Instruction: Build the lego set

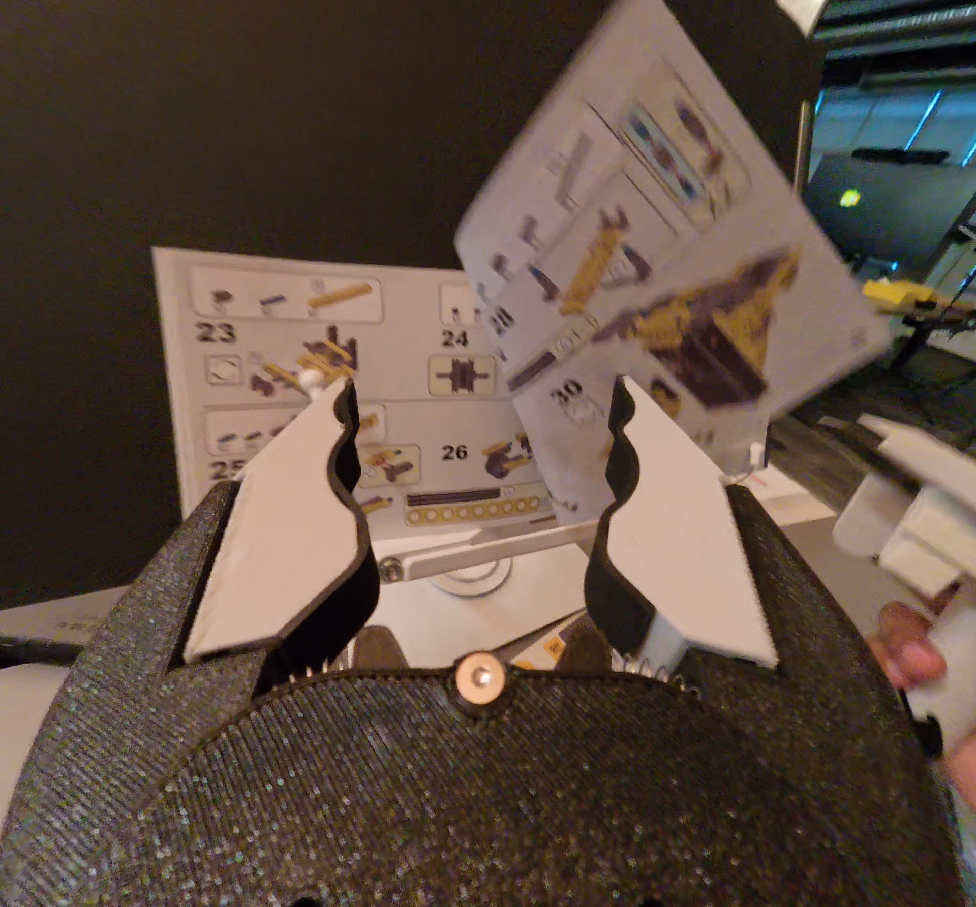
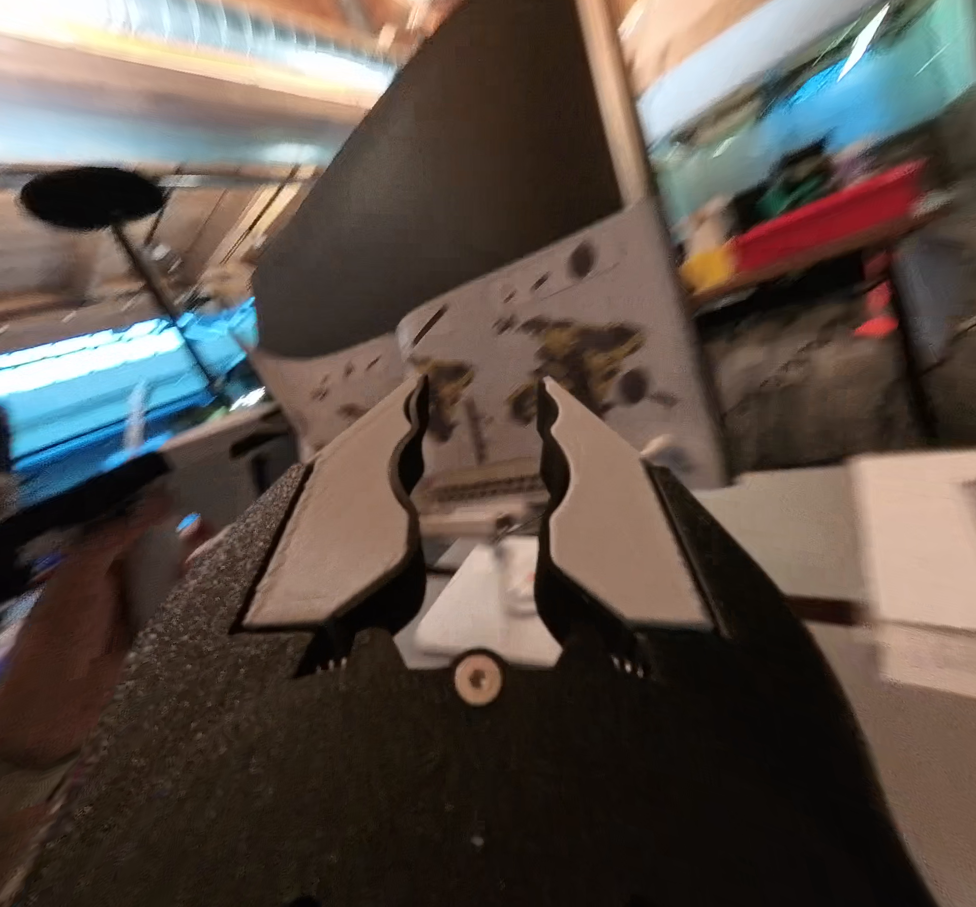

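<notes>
An illustrated instruction booklet [image 1: 317, 364] stands open on a white stand [image 1: 475, 549] in front of a black backboard [image 1: 264, 90]. One of its pages [image 1: 634, 248] is lifted and tilted to the right, blurred by motion. My left gripper [image 1: 483, 390] is open and empty, pointing at the booklet from just short of it. My right gripper [image 2: 485, 383] is open and empty, pointing at the same booklet [image 2: 528, 354], with its view badly blurred. It also shows at the right edge of the left wrist view [image 1: 898, 512], held by a hand and apart from the lifted page.
The black backboard [image 2: 449, 195] rises behind the booklet. A white box [image 2: 908, 538] sits on the table to the right. A red bin [image 2: 824, 227] and a yellow one [image 2: 705, 264] stand on a shelf farther back. A hand [image 2: 79, 591] is at the left.
</notes>
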